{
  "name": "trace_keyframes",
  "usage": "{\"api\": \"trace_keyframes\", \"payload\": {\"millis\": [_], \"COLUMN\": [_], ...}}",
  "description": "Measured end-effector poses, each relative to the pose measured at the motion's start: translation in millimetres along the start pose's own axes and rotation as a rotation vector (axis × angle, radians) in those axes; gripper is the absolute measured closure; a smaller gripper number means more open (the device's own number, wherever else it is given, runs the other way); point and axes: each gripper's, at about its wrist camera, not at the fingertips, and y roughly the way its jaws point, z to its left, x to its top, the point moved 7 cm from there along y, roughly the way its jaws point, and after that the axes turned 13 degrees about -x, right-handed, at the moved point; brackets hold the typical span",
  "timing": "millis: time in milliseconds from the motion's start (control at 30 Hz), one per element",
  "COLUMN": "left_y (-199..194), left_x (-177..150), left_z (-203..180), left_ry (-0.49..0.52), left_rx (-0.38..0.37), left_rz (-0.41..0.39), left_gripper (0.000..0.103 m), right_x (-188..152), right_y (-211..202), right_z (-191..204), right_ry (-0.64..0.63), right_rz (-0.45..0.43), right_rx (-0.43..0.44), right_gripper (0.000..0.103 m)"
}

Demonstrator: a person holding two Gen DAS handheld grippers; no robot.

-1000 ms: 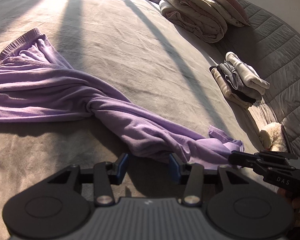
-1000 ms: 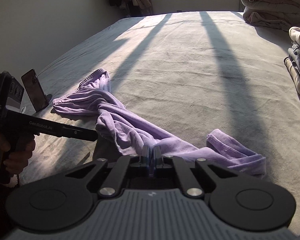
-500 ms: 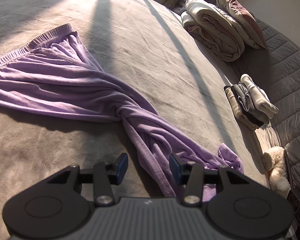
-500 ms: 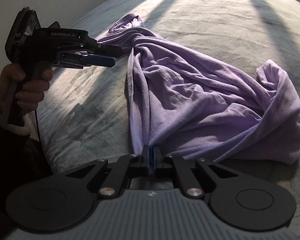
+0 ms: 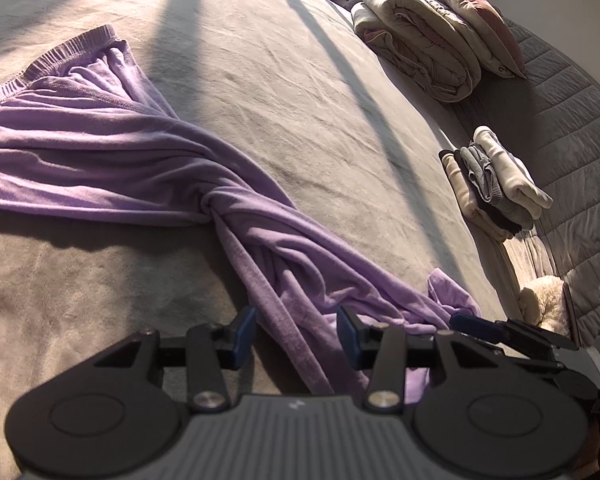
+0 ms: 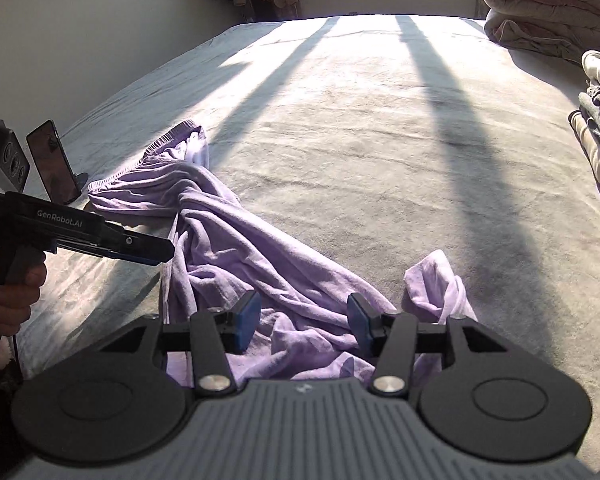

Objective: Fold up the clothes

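One twisted purple velour pair of trousers crosses mid-frame on the grey bed. Both the left gripper and right gripper gape wide. One folded stack of clothes sits right.

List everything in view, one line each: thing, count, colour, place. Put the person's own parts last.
purple garment: 1, lilac, twisted across the bed's near side
bed: 1, grey cover, under everything
folded clothes stack: 1, cream, grey and black, right side of the bed
rolled duvet: 1, beige, far right
pillow: 1, mauve, against the duvet
phone: 1, black, propped upright at the bed's left edge
plush toy: 1, cream, right edge
left gripper: 1, black, open over the garment
right gripper: 1, black, open over the garment
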Motion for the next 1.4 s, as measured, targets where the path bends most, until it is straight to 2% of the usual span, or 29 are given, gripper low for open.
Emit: {"api": "trace_keyframes", "payload": {"millis": [133,200,267,333,367,500,567,667,733,867,967,1067,1267,1400], "left_y": [10.7,16.0,21.1,26.6,29.1,35.8,33.2,18.6,0.0,-35.1,-51.2,-61.9,-67.5,-62.6], "left_x": [-8.0,-8.9,-8.9,-8.3,-7.8,-5.6,-5.0,-6.4,-6.7,0.3,5.9,7.9,2.3,1.3], "left_z": [0.0,-1.3,-3.0,-4.8,-5.5,-6.6,-8.0,-11.6,-14.2,-8.5,7.5,21.5,32.1,33.0], "left_ry": [0.011,0.015,0.017,0.011,0.006,-0.029,-0.048,-0.062,-0.062,-0.069,-0.115,-0.15,-0.162,-0.16], "left_rx": [0.003,-0.004,-0.015,-0.035,-0.046,-0.094,-0.101,-0.112,-0.137,-0.154,-0.139,-0.113,-0.083,-0.069], "left_rz": [0.033,0.028,0.018,0.003,-0.008,-0.057,-0.057,-0.032,-0.046,-0.122,-0.164,-0.191,-0.193,-0.18], "left_gripper": [0.059,0.059,0.059,0.059,0.059,0.057,0.057,0.056,0.053,0.048,0.048,0.048,0.048,0.048], "right_x": [-1.8,-3.4,-4.9,-5.9,-3.5,8.8,16.5,26.9,34.0,38.3,37.5,31.0,0.5,-22.0], "right_y": [17.6,24.3,31.0,36.7,35.0,19.9,7.8,-11.0,-24.4,-45.9,-60.3,-67.1,-63.0,-48.1], "right_z": [-8.0,-8.9,-9.8,-10.6,-10.5,-14.0,-16.3,-15.1,-8.4,10.6,27.3,46.8,101.1,132.1], "right_ry": [-0.054,-0.056,-0.058,-0.057,-0.041,0.06,0.112,0.175,0.198,0.185,0.153,0.129,0.036,-0.039], "right_rz": [0.002,0.012,0.021,0.028,0.017,-0.03,-0.056,-0.09,-0.11,-0.137,-0.145,-0.118,0.016,0.107], "right_rx": [-0.099,-0.109,-0.119,-0.128,-0.122,-0.069,-0.028,0.048,0.111,0.206,0.28,0.361,0.505,0.534], "right_gripper": [0.05,0.053,0.069,0.092,0.096,0.096,0.096,0.096,0.096,0.096,0.096,0.096,0.096,0.096]}}
